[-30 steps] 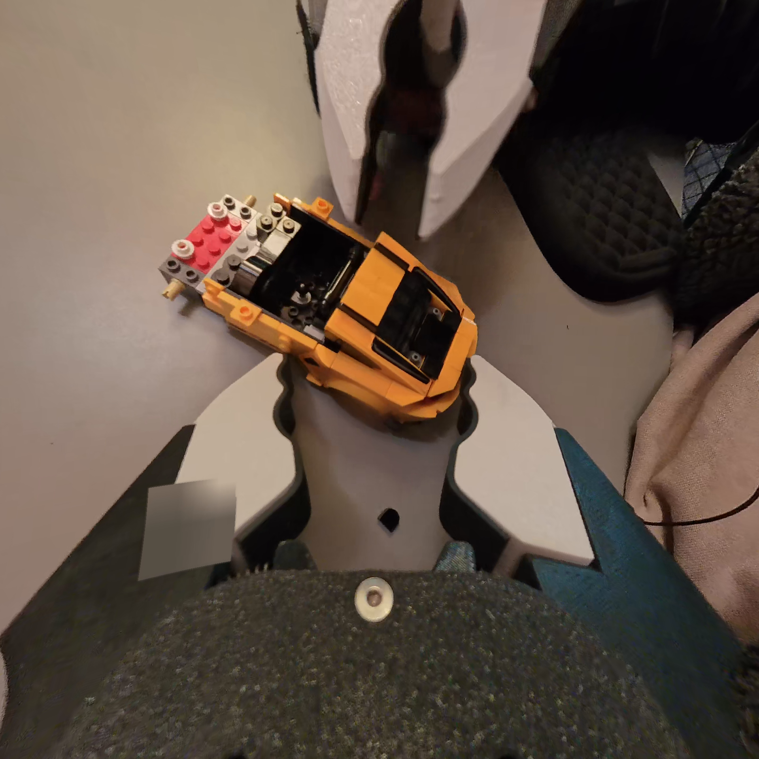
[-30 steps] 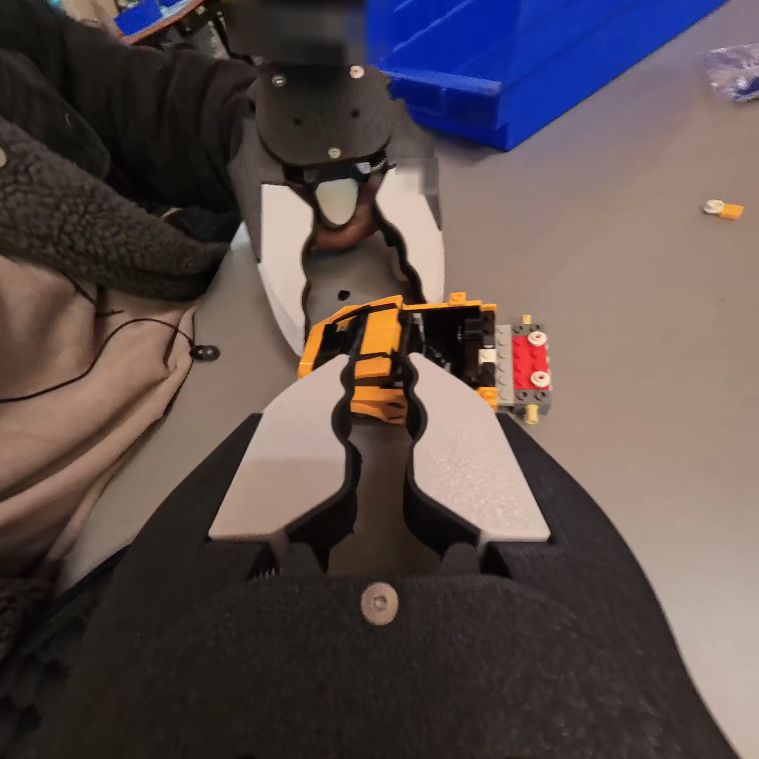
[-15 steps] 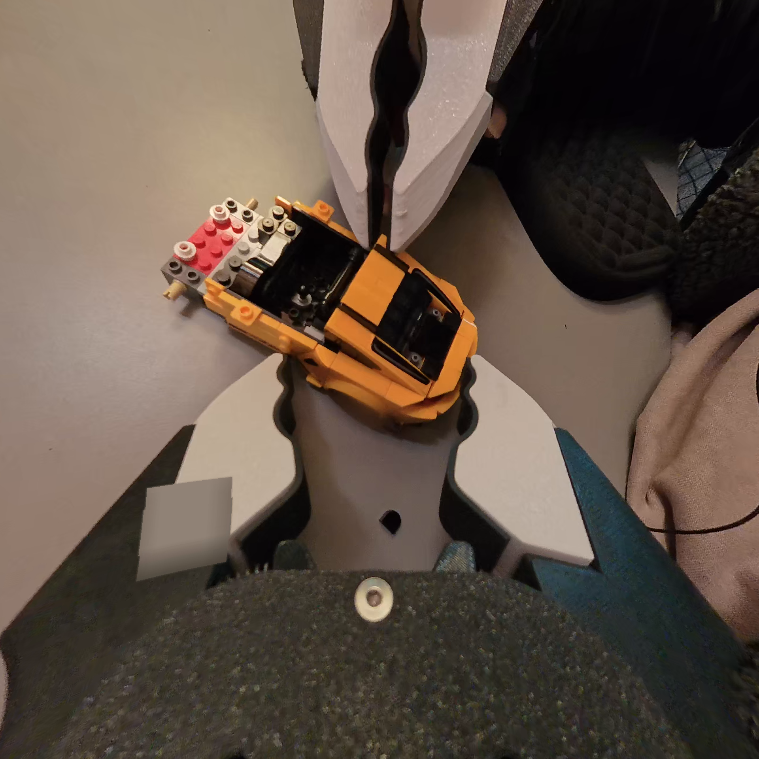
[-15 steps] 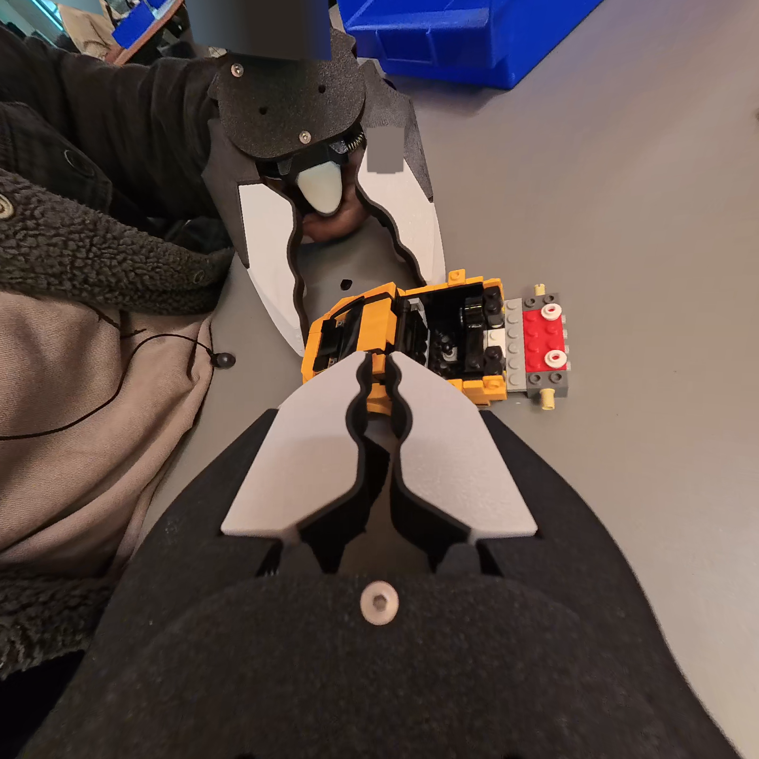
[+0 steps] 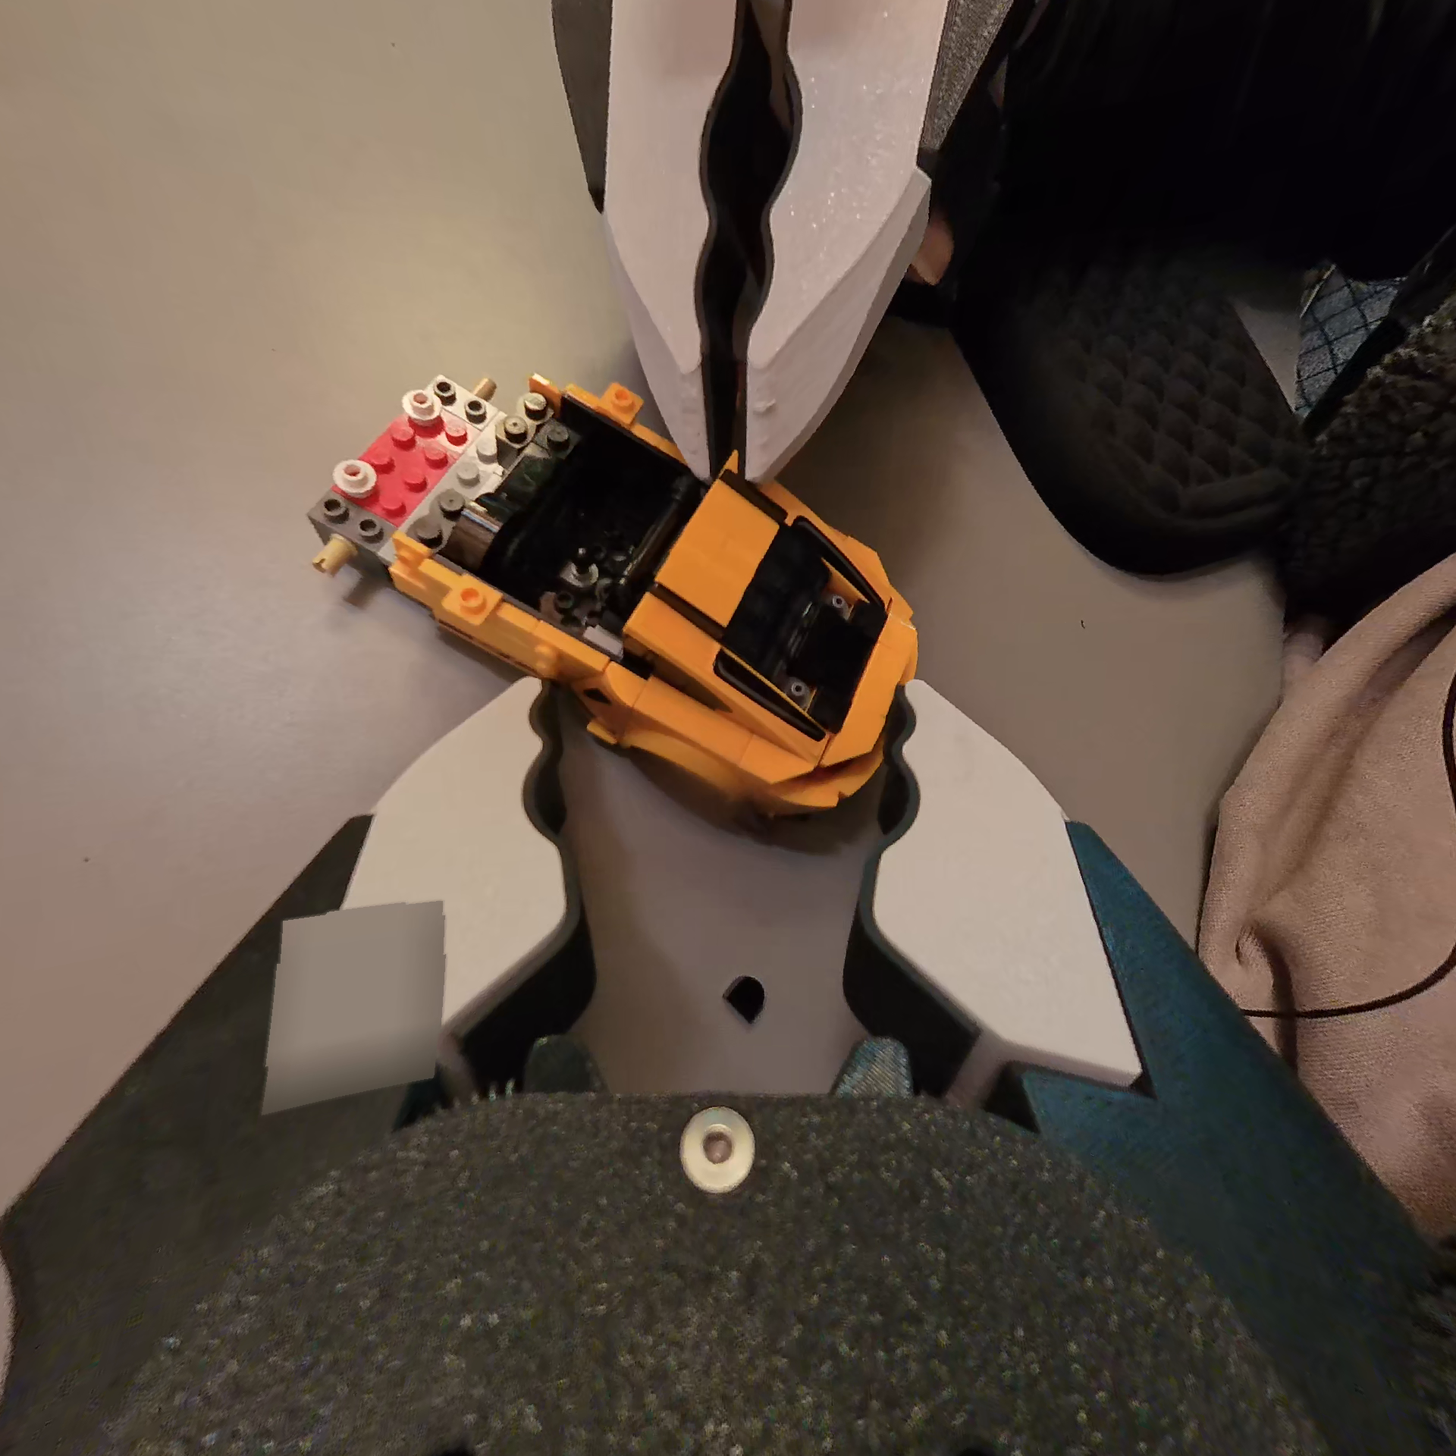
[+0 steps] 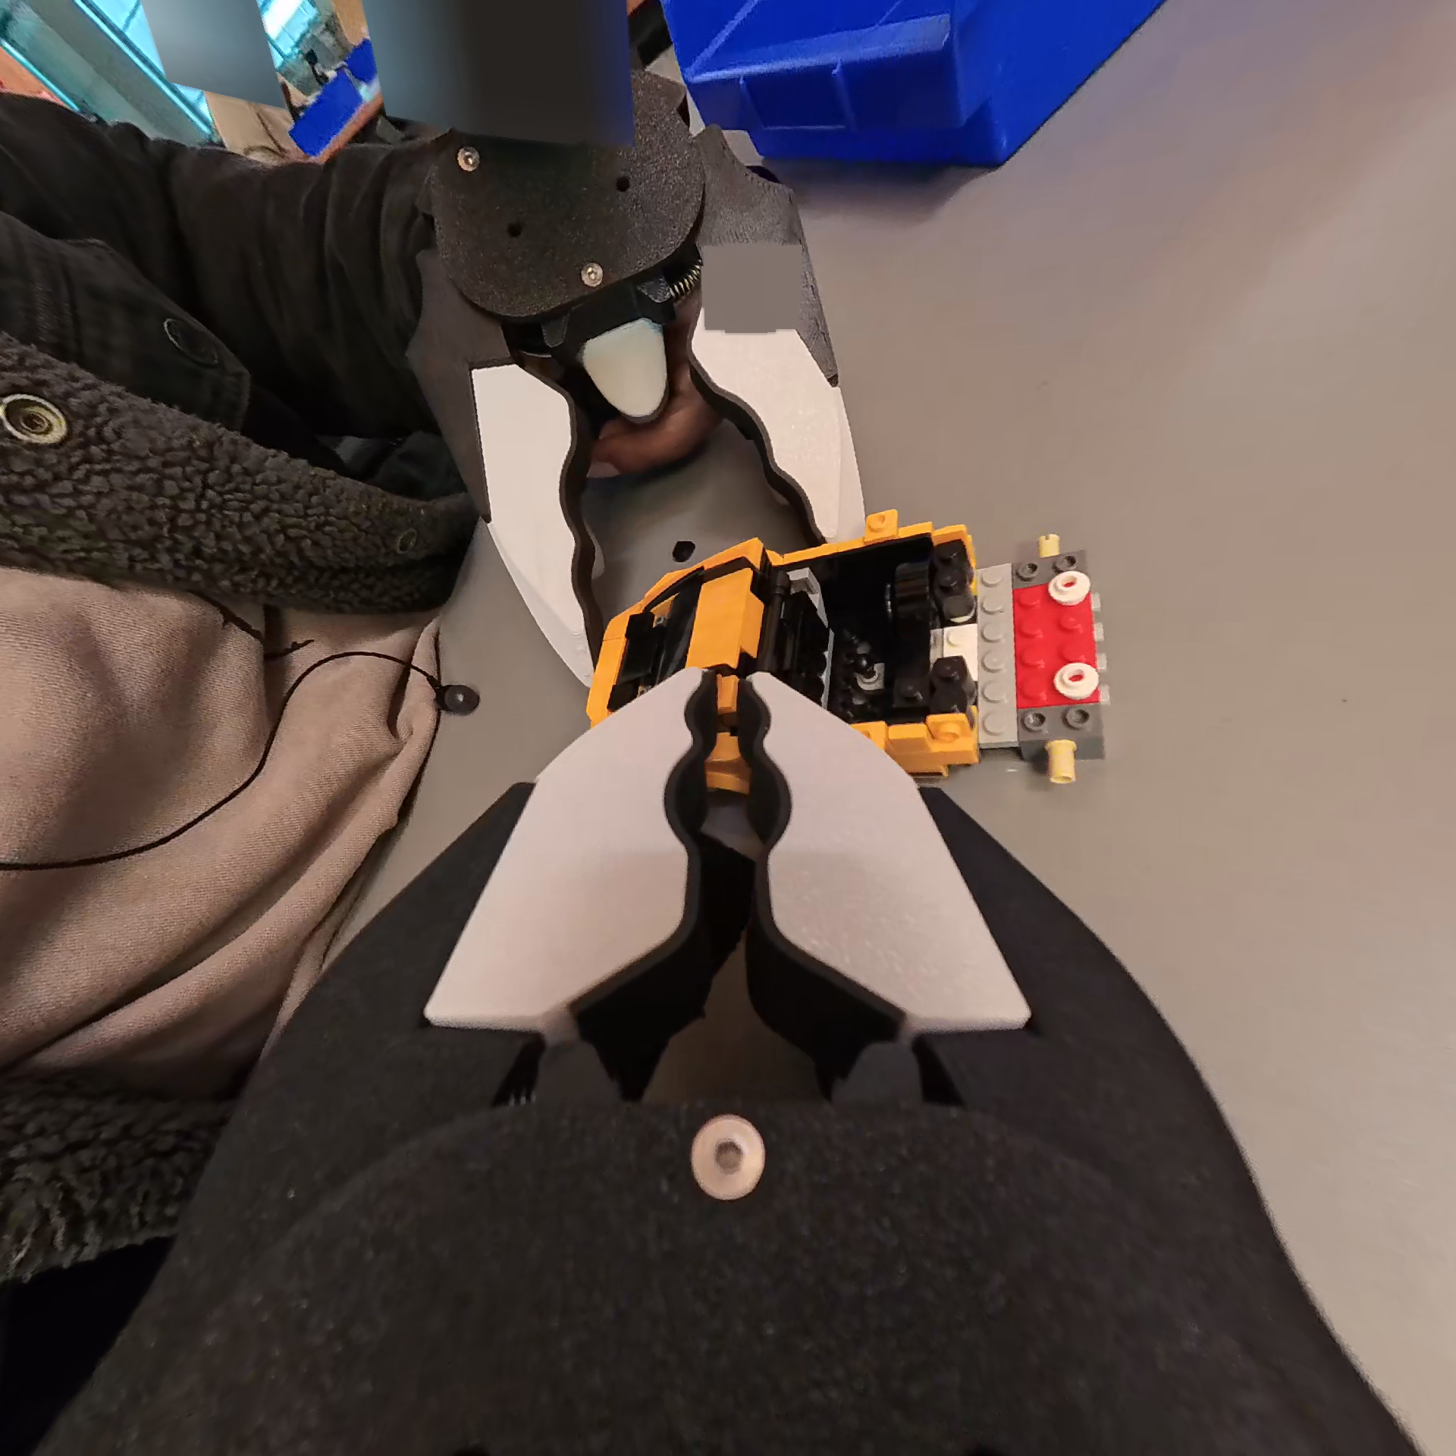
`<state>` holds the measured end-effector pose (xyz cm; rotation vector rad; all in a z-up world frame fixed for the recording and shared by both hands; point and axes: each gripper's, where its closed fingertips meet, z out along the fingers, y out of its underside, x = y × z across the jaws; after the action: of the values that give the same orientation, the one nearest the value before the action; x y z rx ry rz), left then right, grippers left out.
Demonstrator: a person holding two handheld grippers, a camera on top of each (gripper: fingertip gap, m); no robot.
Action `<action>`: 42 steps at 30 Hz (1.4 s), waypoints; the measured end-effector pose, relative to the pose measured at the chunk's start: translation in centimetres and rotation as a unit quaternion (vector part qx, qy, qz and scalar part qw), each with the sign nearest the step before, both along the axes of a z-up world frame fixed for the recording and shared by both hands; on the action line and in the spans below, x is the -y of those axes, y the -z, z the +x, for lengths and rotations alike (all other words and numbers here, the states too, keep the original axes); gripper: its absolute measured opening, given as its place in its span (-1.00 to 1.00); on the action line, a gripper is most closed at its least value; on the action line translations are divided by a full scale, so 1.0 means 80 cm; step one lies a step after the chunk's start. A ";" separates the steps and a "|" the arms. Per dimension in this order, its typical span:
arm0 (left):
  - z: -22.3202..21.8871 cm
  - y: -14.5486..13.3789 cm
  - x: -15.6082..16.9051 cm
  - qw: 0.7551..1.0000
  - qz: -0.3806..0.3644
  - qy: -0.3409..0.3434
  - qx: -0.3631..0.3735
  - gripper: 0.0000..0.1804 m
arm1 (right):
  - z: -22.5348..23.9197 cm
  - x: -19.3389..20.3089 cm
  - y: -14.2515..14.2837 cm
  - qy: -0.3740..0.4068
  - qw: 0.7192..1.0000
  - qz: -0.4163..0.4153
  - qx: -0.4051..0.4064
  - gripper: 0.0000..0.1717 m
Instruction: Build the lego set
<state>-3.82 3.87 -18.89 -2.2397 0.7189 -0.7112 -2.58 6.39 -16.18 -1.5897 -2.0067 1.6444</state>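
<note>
Right gripper (image 6: 726, 693): fingers nearly closed, pinching the orange roof edge of the one brick car (image 5: 630, 583) on the grey worktop (image 5: 197, 276). Left gripper (image 5: 721, 709): fingers wide apart, flanking the car's nose; contact unclear. Only the right wrist view shows one blue bin (image 6: 906, 71) beyond.

1. The toy brick car (image 5: 756, 622), centre of the left wrist view, is orange with black panels and a black open interior.
2. Its rear plate (image 5: 402, 465) is red, edged in light and dark grey, with two white round studs and tan axle pins.
3. The left gripper (image 5: 725, 733) has light grey fingers with black wavy inner edges, on a teal and dark speckled body.
4. The right gripper (image 6: 729, 693) has the same grey fingers on a black body.
5. The table (image 6: 1182, 394) is plain grey.
6. The bin (image 6: 906, 71), top of the right wrist view, is bright blue.
7. The fleece garment (image 6: 157, 488) at left is dark and curly-textured, over beige cloth (image 6: 157, 788).
</note>
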 end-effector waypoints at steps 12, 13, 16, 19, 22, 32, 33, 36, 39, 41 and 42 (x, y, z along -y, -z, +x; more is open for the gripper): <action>0.000 -0.001 0.000 1.000 0.004 -0.001 0.001 -0.19 | 0.003 -0.003 0.000 0.003 1.000 0.005 0.011 -0.78; 0.001 -0.001 0.000 1.000 0.004 -0.001 0.000 -0.18 | 0.003 -0.004 0.001 0.005 1.000 0.008 0.014 -0.81; 0.002 -0.001 0.000 1.000 0.002 -0.001 0.000 -0.18 | 0.004 -0.001 0.001 0.005 1.000 -0.004 0.025 -0.87; 0.002 -0.001 0.000 1.000 0.002 0.000 0.000 -0.18 | 0.004 0.000 0.002 0.006 1.000 0.004 0.028 -0.87; 0.002 -0.001 0.000 1.000 0.001 0.000 -0.002 -0.17 | 0.004 0.000 0.002 0.005 0.999 -0.008 0.031 -0.87; -0.003 -0.002 0.001 1.000 0.013 0.027 -0.009 -0.17 | 0.010 -0.001 -0.012 -0.006 1.000 0.005 -0.004 -0.79; -0.007 -0.003 0.000 0.999 0.018 0.032 -0.014 -0.18 | 0.012 -0.004 -0.020 -0.007 1.000 0.008 -0.018 -0.79; -0.023 -0.007 0.000 0.998 0.033 0.034 -0.034 -0.26 | 0.009 -0.028 -0.038 0.017 0.994 0.072 -0.075 -0.70; -0.044 -0.012 0.000 0.997 0.053 0.019 -0.056 -0.34 | 0.003 -0.057 -0.043 0.027 0.979 0.170 -0.108 -0.50; -0.054 -0.017 -0.001 0.996 0.065 0.007 -0.062 -0.35 | -0.004 -0.067 -0.037 0.002 0.970 0.223 -0.102 -0.37; -0.057 -0.020 0.000 0.995 0.071 0.003 -0.063 -0.35 | -0.008 -0.067 -0.032 -0.020 0.967 0.239 -0.091 -0.32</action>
<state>-8.40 3.87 -17.28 -2.1670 0.8130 -0.5076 -3.19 11.76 -13.65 -1.1888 -2.1325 1.1402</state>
